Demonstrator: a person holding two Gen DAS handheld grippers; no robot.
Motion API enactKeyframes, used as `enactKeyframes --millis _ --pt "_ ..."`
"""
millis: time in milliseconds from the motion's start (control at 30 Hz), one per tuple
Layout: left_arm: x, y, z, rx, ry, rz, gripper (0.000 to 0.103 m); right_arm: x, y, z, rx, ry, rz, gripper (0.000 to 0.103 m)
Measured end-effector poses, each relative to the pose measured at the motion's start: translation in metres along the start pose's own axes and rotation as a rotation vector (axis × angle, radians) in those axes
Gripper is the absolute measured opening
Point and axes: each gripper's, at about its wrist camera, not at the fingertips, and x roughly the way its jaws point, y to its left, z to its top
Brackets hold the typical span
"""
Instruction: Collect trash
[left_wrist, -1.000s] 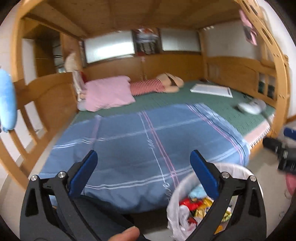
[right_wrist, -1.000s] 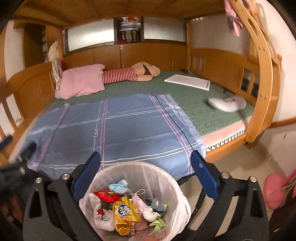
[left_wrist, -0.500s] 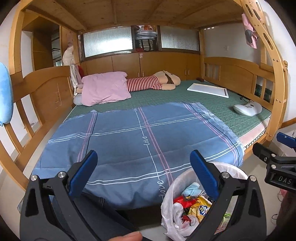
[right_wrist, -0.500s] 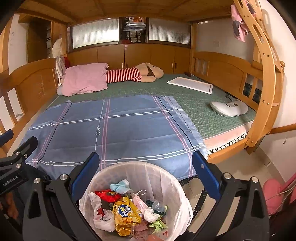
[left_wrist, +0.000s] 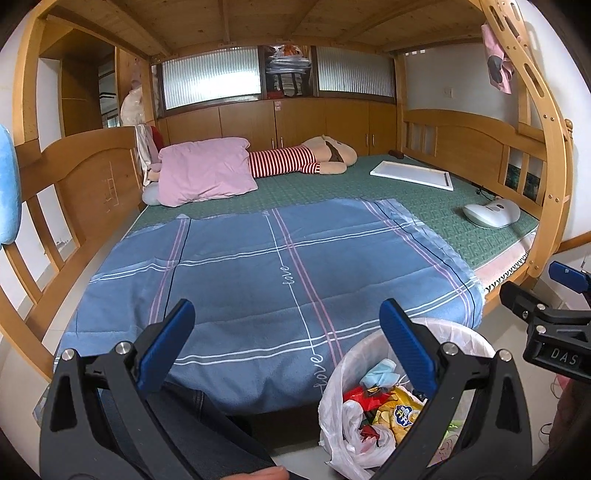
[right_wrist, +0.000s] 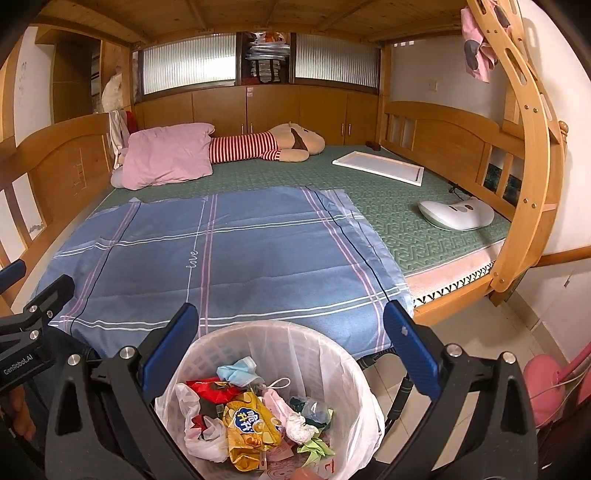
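The collecting appears to be largely done. A white-lined trash bin (right_wrist: 273, 398) stands on the floor just beside the foot of the bed, and it is already loaded: a yellow snack packet (right_wrist: 249, 428), a red wrapper (right_wrist: 210, 387), a light blue face mask (right_wrist: 236, 371), a crumpled white plastic bag (right_wrist: 199, 434) and folded green paper (right_wrist: 314, 445) can be made out inside. No loose litter is seen on the blue plaid blanket (right_wrist: 221, 254) or on the green mat (right_wrist: 388, 206); what lies there (a pink pillow (right_wrist: 166, 155), a striped plush toy (right_wrist: 266, 146), a white board (right_wrist: 378, 166), a white rounded device (right_wrist: 456, 214)) is judged to be household goods, not trash. What is left, if anything, cannot be told from these views.

The left gripper (left_wrist: 286, 341) is held with its jaws spread wide and nothing between them, over the blanket's near edge. The right gripper (right_wrist: 291, 345) is likewise spread and empty, directly above the bin.

Writing that can be read: "love" is stitched along the blanket's white lines; "GenRobot.AI" is printed on the left gripper's body as seen from the right wrist, and "DAS" on the right gripper's body as seen from the left. Chinese characters are printed on the snack packet, too small to be read with certainty.
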Motion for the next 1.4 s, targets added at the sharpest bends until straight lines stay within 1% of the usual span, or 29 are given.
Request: enactKeyframes --millis 567,1033,1400 --pt "0.0020 -0.0020 -0.0015 -0.001 0.009 -0.006 0.100 0.0041 0.0061 -0.0008 -0.009 0.003 -0.008 0.098" --pt "0.0043 -0.0040 -0.0030 -0.002 0.022 -0.036 0.100 0.0049 0.0058 -0.0016 -0.008 0.005 -0.009 0.098" --pt "0.0061 -0.0049 -0.0037 -0.005 0.030 -0.023 0.100 0.0055 0.0045 -0.0022 -0.004 0.009 -0.010 0.098"
